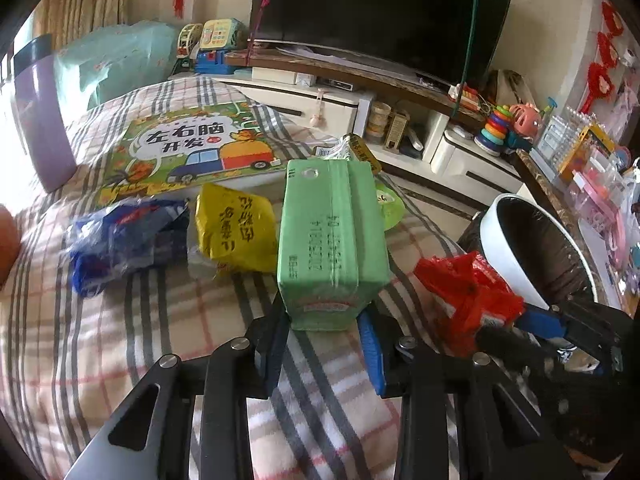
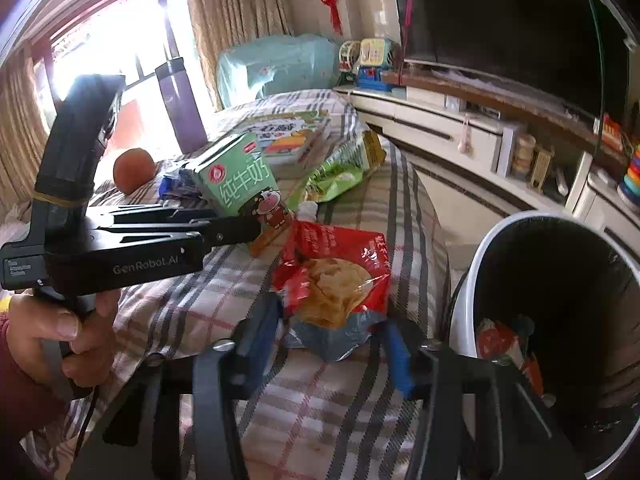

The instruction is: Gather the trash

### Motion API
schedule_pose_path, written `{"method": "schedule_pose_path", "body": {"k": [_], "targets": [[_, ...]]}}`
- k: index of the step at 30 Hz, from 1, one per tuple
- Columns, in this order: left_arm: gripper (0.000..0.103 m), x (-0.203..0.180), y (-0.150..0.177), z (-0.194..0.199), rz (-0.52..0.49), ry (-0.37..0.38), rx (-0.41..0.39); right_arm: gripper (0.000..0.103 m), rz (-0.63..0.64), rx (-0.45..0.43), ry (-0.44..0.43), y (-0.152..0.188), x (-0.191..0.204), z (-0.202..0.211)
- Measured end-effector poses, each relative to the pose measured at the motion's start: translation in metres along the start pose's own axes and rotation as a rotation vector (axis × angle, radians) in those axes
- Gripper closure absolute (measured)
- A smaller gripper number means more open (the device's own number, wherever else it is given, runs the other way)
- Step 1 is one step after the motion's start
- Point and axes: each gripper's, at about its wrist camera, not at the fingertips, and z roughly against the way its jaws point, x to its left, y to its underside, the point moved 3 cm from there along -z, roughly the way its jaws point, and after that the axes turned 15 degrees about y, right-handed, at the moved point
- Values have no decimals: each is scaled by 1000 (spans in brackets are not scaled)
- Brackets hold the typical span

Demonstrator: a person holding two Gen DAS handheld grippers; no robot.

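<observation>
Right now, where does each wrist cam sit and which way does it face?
Left wrist: on the left hand-held gripper, looking forward and down along its fingers at a green milk carton held between them on the plaid blanket; the right hand-held gripper shows at right.
Right wrist: on the right hand-held gripper, facing a red snack bag pinched between its fingers; the person's left hand shows.
Shared: carton, red bag, white bin, TV.

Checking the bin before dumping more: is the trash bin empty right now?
No, a red wrapper already lies inside the trash bin.
</observation>
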Motion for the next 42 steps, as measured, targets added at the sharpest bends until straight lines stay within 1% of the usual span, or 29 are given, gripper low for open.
{"method": "schedule_pose_path", "body": {"k": [1,2,3,5,7,14,23,34,42], "targets": [[71,-1,2,3,3,0,-3,75,0,-10,1,0,0,3],[71,-2,4,7,4,-1,-6,77,-3,-14,2,0,0,4],[72,-4,6,11,5,0,-10,82,-10,-14,-1,0,-1,5],[72,-7,11,20,12,10,-20,86,-30,-10,-13,0,-3,7],[72,-10,16,29,16,17,-28,88,-53,-5,-26,2,-5,9],[72,-22,33,55,20,48,-46,89,-108,-18,-52,8,-8,27],[72,-47,51,73,-4,73,-42,90,-184,-38,-76,20,-19,56],[72,-89,56,77,-57,115,-26,90,-266,-52,-46,36,-50,83],[72,-108,57,69,-85,138,-10,90,-308,-61,-20,47,-72,97]]}}
